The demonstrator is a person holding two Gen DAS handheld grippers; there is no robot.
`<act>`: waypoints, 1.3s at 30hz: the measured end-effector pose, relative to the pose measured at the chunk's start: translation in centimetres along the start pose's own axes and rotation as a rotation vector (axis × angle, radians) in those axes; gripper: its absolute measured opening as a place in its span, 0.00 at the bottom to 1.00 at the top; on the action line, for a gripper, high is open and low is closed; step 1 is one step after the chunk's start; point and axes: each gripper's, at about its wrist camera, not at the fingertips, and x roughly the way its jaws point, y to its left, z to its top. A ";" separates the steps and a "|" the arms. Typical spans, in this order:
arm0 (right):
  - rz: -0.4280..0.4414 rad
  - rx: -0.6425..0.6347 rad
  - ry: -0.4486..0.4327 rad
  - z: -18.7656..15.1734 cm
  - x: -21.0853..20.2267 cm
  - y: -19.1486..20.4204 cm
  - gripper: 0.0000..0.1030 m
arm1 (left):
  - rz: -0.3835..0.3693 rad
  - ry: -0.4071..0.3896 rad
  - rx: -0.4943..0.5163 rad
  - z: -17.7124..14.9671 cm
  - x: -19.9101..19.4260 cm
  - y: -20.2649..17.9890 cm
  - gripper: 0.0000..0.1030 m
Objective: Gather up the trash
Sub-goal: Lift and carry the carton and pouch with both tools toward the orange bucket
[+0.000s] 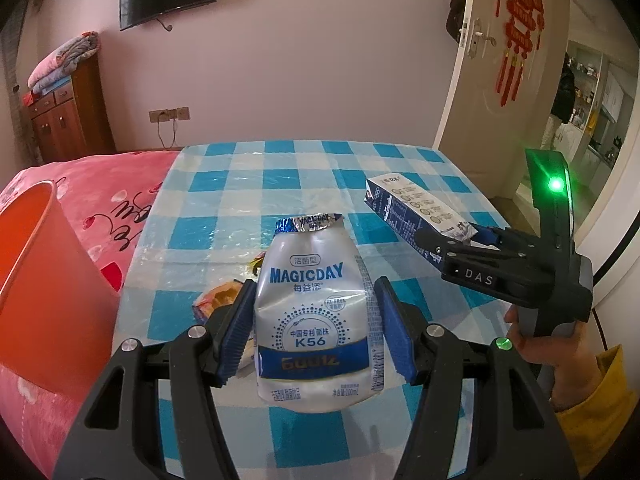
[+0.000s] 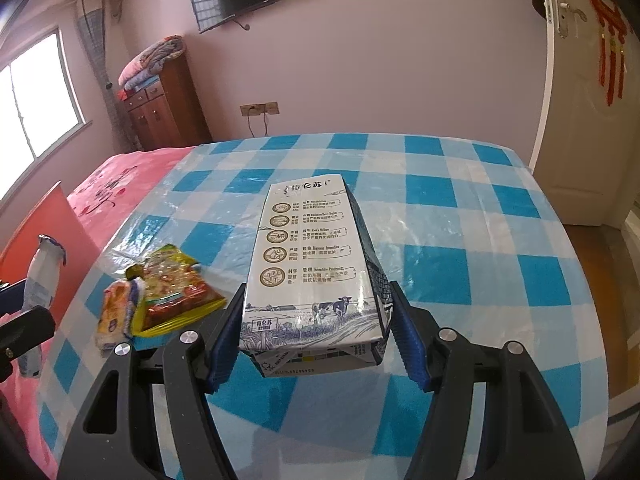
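My left gripper (image 1: pixel 316 328) is shut on a white and blue MAGICDAY yoghurt bottle (image 1: pixel 314 320) with a peeled foil lid, held above the checked table (image 1: pixel 248 184). The bottle also shows at the left edge of the right wrist view (image 2: pixel 42 268). My right gripper (image 2: pixel 316 332) is shut on a blue and white milk carton (image 2: pixel 316 268), held above the table; the carton also shows in the left wrist view (image 1: pixel 416 212). A yellow snack bag (image 2: pixel 176 292) and a small orange snack packet (image 2: pixel 114 316) lie on the table's left side.
An orange bin (image 1: pixel 44 276) stands at the left beside the table, next to a pink bed (image 1: pixel 120 200). A white door (image 2: pixel 580 120) stands open at the right. A wooden cabinet (image 2: pixel 164 108) is at the far wall.
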 end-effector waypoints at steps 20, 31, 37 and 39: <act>0.081 -0.042 -0.007 -0.2 -3.2 4.9 0.65 | 0.021 -0.065 -0.039 -1.4 -4.0 2.8 0.59; 0.168 -0.082 -0.029 0.7 -5.3 8.5 0.65 | 0.056 -0.122 -0.063 -1.3 -6.9 4.6 0.59; 0.241 -0.130 -0.049 2.2 -7.0 11.8 0.65 | 0.100 -0.181 -0.090 -0.8 -9.4 6.5 0.59; 0.272 -0.151 -0.051 2.8 -7.5 13.3 0.65 | 0.123 -0.201 -0.104 -0.7 -10.3 7.3 0.59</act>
